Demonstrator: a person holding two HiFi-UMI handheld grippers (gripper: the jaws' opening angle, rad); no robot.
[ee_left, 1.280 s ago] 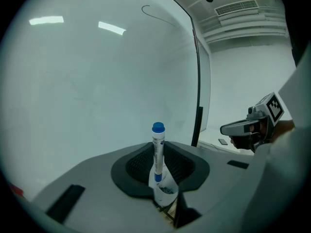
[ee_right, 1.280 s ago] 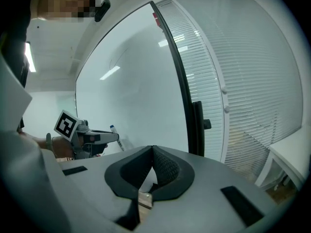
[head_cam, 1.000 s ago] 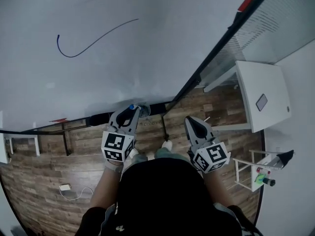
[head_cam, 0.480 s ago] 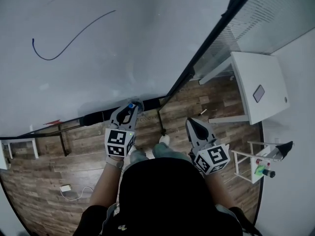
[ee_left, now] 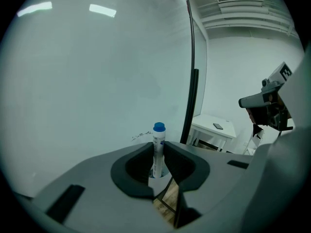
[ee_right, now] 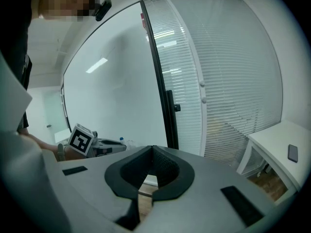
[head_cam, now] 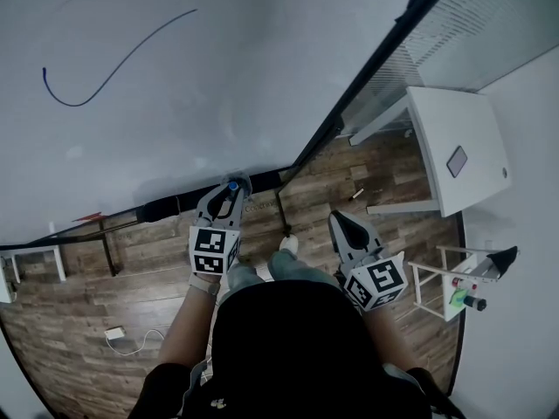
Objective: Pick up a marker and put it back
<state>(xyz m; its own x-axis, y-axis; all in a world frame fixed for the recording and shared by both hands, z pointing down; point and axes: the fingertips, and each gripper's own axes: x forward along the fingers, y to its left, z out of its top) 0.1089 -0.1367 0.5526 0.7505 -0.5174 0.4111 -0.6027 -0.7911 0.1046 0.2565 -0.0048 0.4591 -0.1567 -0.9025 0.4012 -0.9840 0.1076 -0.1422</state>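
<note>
A white marker with a blue cap (ee_left: 158, 149) stands upright between the jaws of my left gripper (ee_left: 158, 168), which is shut on its barrel. In the head view that left gripper (head_cam: 227, 197) sits close to the whiteboard's black bottom ledge (head_cam: 166, 206), the marker's blue cap (head_cam: 232, 184) showing at its tip. My right gripper (head_cam: 342, 223) hangs lower right, away from the board; in its own view the right gripper (ee_right: 152, 153) has its jaws closed together with nothing between them. A curved blue line (head_cam: 105, 66) is drawn on the whiteboard (head_cam: 227, 85).
A black vertical frame (head_cam: 367, 68) ends the board at its right, with blinds behind. A white table (head_cam: 476, 120) with a phone (head_cam: 456, 160) stands at the right. A small white rack (head_cam: 450, 291) is beside it. A white adapter with cable (head_cam: 118, 333) lies on the wood floor.
My left gripper has sunk a little with the marker, staying near the board's bottom ledge. The right gripper shifted only slightly. The head camera has swung, pushing the drawn line toward the upper left.
</note>
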